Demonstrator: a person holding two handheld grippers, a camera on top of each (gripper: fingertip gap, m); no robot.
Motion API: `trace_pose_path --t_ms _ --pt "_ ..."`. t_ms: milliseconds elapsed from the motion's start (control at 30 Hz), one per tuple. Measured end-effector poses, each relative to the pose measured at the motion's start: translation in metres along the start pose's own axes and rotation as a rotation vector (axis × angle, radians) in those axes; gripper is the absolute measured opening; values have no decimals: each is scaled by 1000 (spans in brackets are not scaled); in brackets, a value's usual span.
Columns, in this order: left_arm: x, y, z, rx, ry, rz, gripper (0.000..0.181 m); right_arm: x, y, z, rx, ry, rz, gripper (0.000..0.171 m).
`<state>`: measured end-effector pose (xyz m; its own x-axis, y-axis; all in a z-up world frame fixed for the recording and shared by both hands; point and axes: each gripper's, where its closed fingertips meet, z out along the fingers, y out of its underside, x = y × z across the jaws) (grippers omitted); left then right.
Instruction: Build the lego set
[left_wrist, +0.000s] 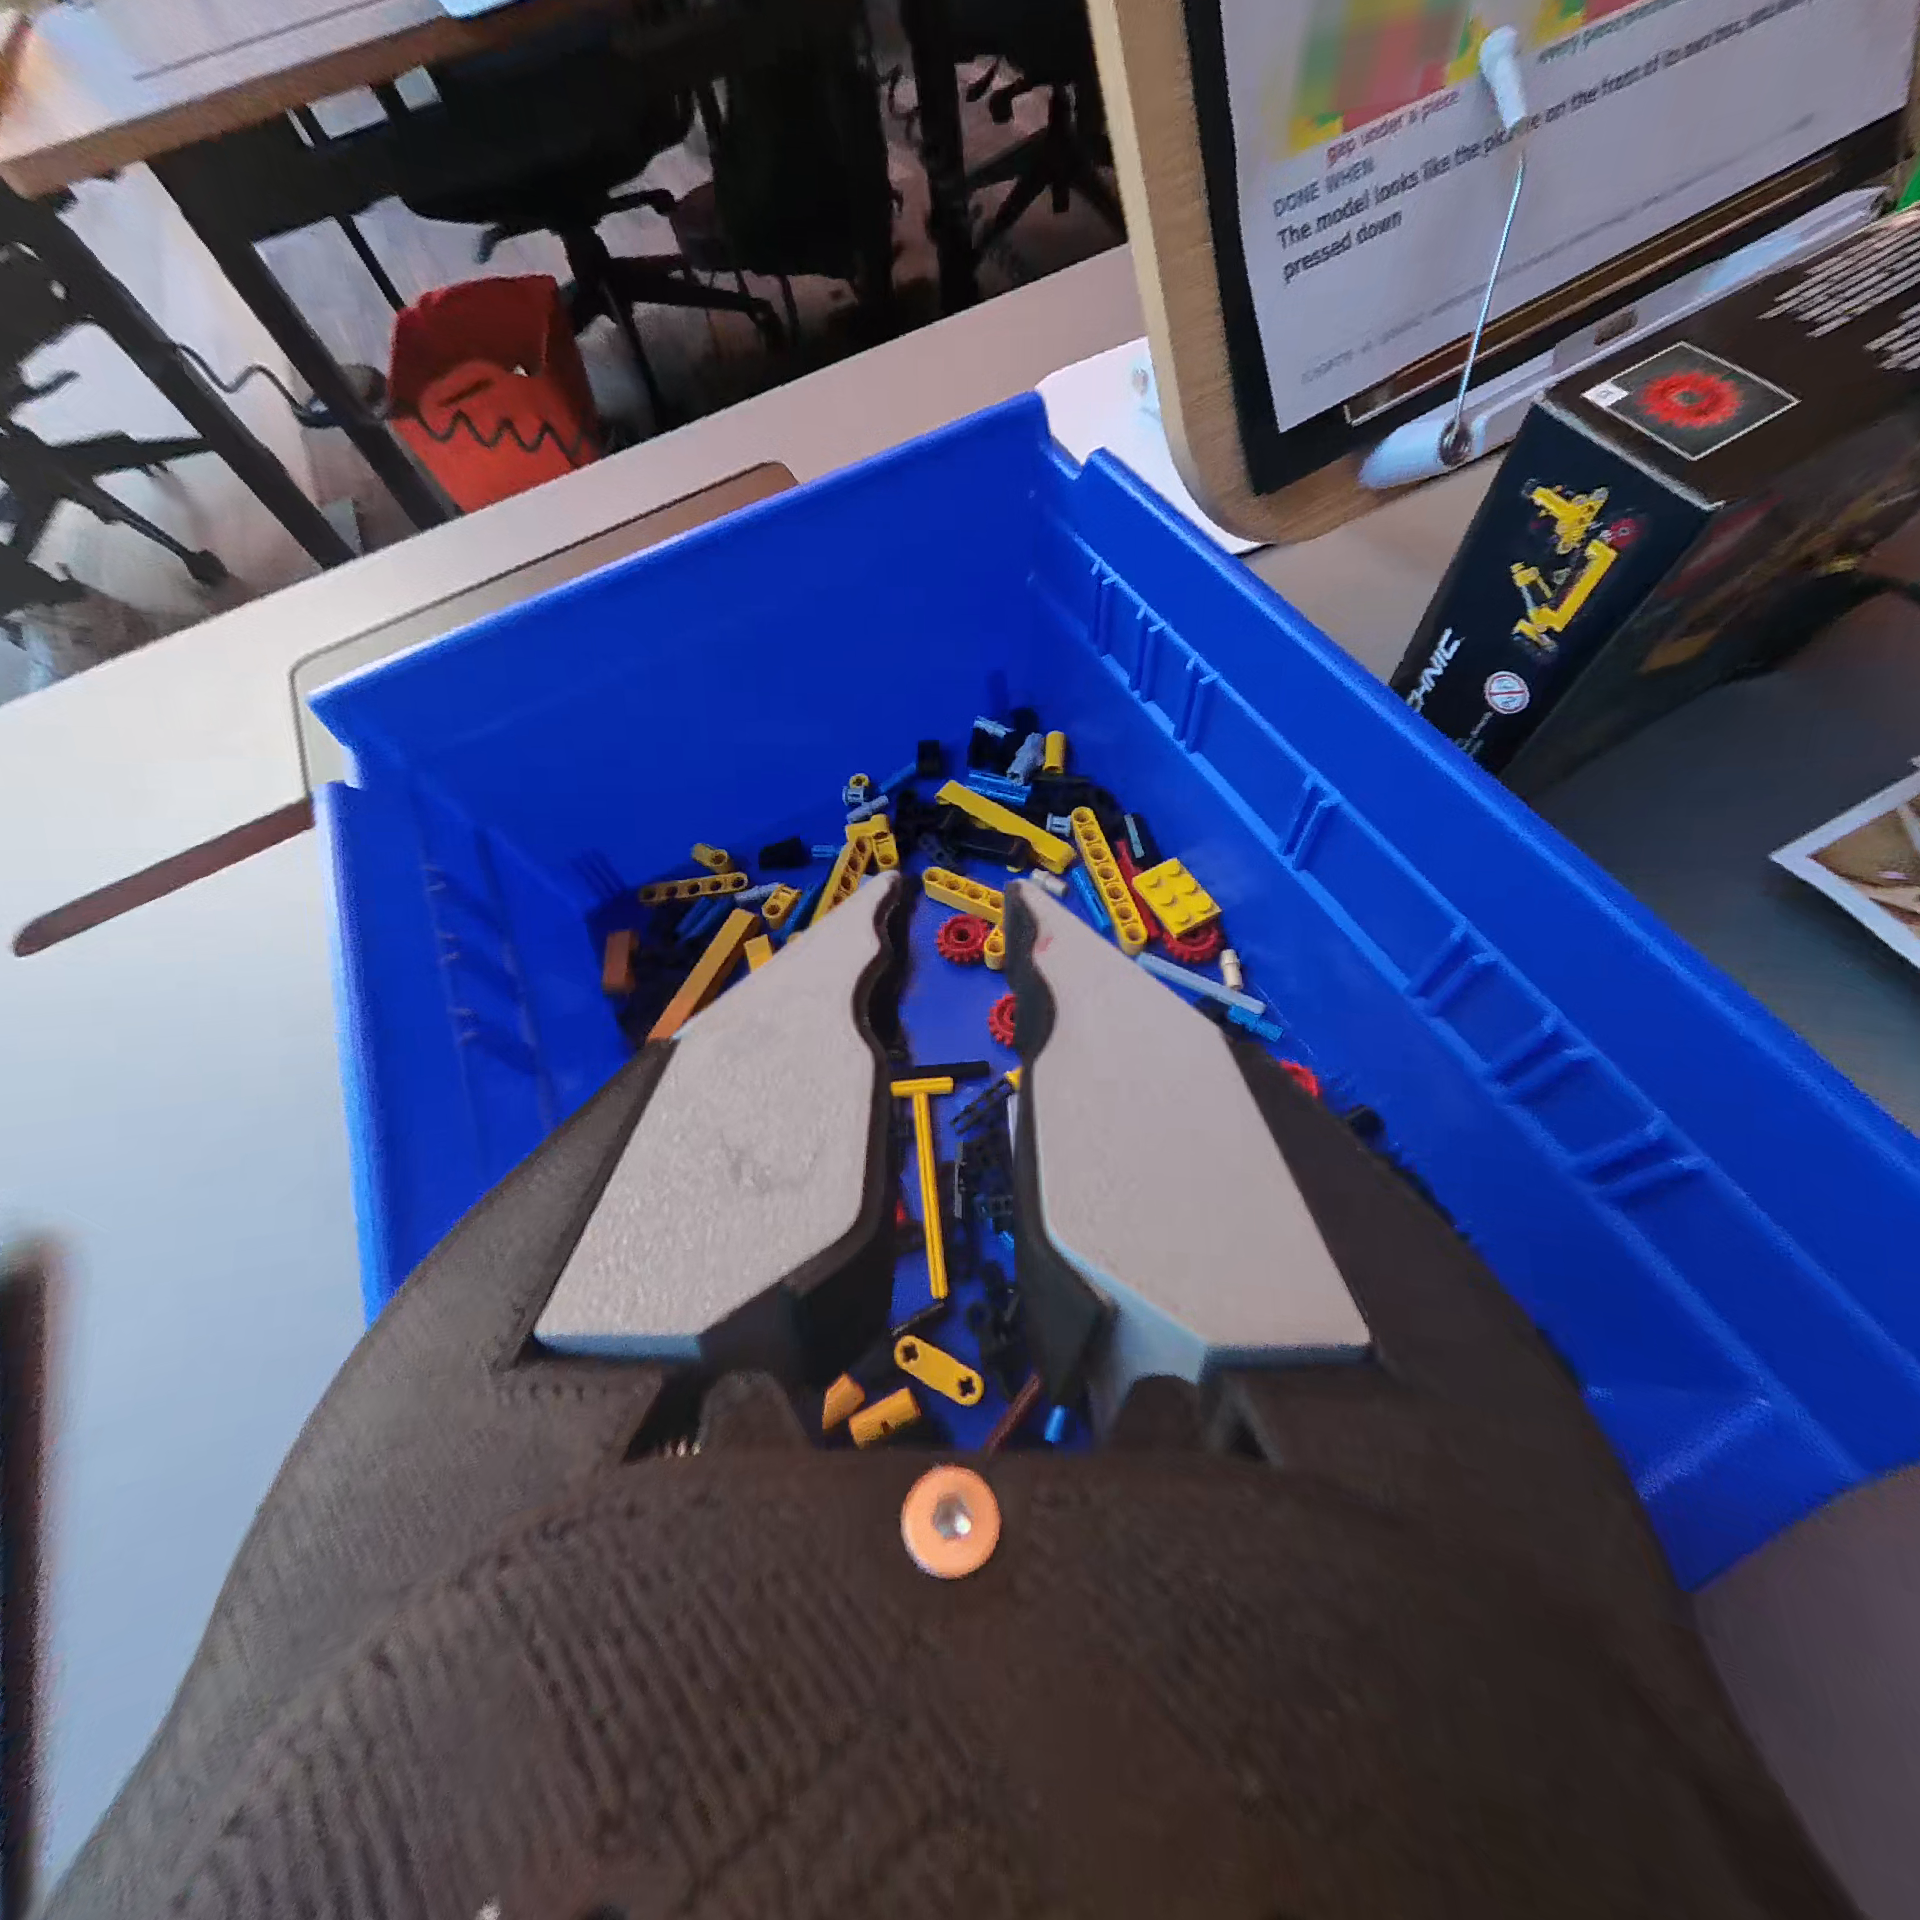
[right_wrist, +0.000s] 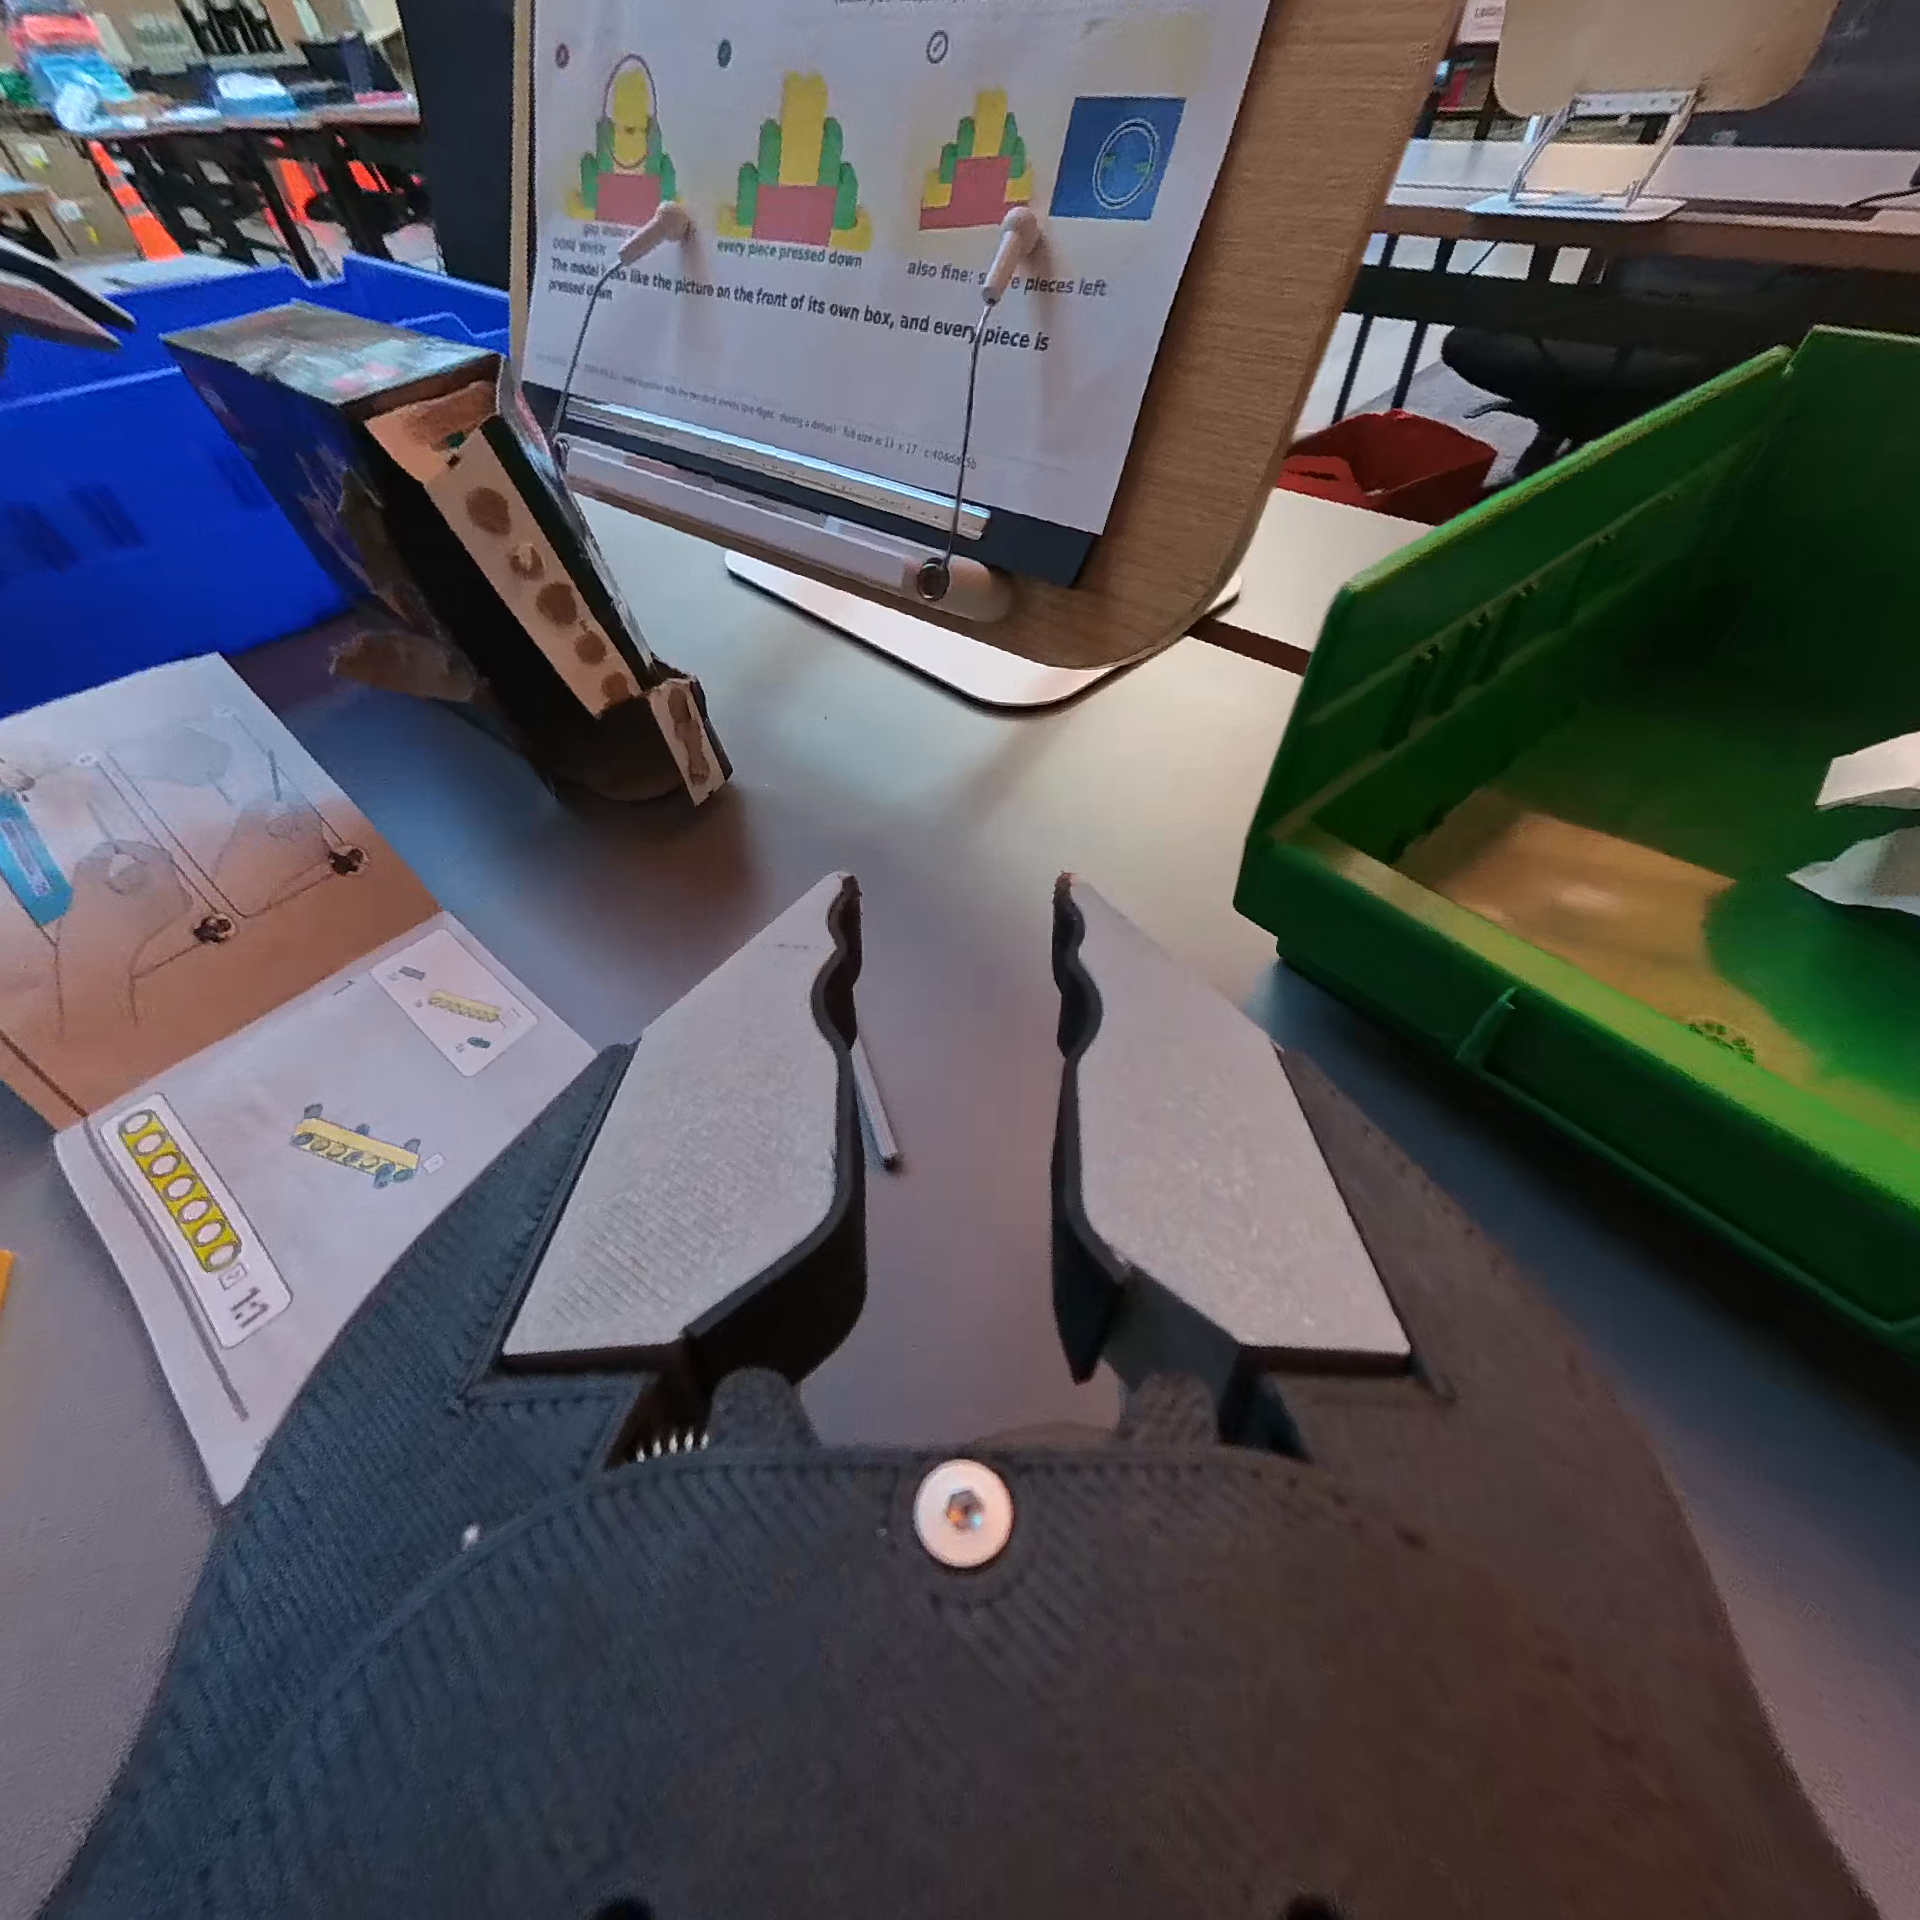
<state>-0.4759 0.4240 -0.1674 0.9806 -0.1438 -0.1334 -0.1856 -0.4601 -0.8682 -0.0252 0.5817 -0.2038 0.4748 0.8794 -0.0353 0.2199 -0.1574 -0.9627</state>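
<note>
Both views were bright and daylit — warm light reddened the left claw. Glare sheened the table ahead of the right claw. Wide-angle bending curved the edges — the left view's near-left corner was blurred.

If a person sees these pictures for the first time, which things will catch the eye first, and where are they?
First comes the blue bin under the left tool, with loose yellow, black and red pieces heaped on its floor. In the right wrist view, the green bin stands on the right, and the open instruction booklet lies on the left of the dark table.
</note>
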Motion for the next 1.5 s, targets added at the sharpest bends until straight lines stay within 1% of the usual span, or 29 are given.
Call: trace_pose_path --t_ms 133,267,333,433,533,600,700,867,1100,1200,1267,1367,1433,1500 --pt "13 -12 -7 104 8 83 9 -8 0 2 -4 -12 -54 29" --pt "23 -10 -6 104 -22 173 10 -15 2 3 -20 -37 -68 30" --pt "28 -15 -9 146 -34 211 9 -26 3 -1 -11 -62 -63 30" --pt "29 -15 -12 138 -52 251 9 -43 1 -7 9 -103 -95 27" --pt "25 -20 -17 166 -67 205 8 -52 5 -4 -21 -126 -117 27" --pt "25 -21 -20 189 -55 162 7 -60 3 -3 -13 -153 -108 28" --pt "18 -18 -22 196 -85 140 2 -65 0 -2 1 -165 -110 28" --pt "19 -9 -14 150 -64 115 3 -69 5 1 -31 -193 -94 28" --pt "21 -9 -12 145 -64 110 3 -69 9 5 -59 -209 -88 28" --pt "20 -9 -13 148 -76 110 4 -66 12 7 -79 -189 -104 29" --pt "17 -11 -13 156 -91 108 0 -64 14 8 -96 -181 -115 31" --pt "16 -16 -15 195 -106 119 0 -59 15 9 -104 -163 -123 34" --pt "16 -18 -16 220 -116 115 0 -54 14 8 -99 -149 -114 34" --pt "13 -17 -14 209 -140 122 0 -48 13 8 -93 -140 -82 35"
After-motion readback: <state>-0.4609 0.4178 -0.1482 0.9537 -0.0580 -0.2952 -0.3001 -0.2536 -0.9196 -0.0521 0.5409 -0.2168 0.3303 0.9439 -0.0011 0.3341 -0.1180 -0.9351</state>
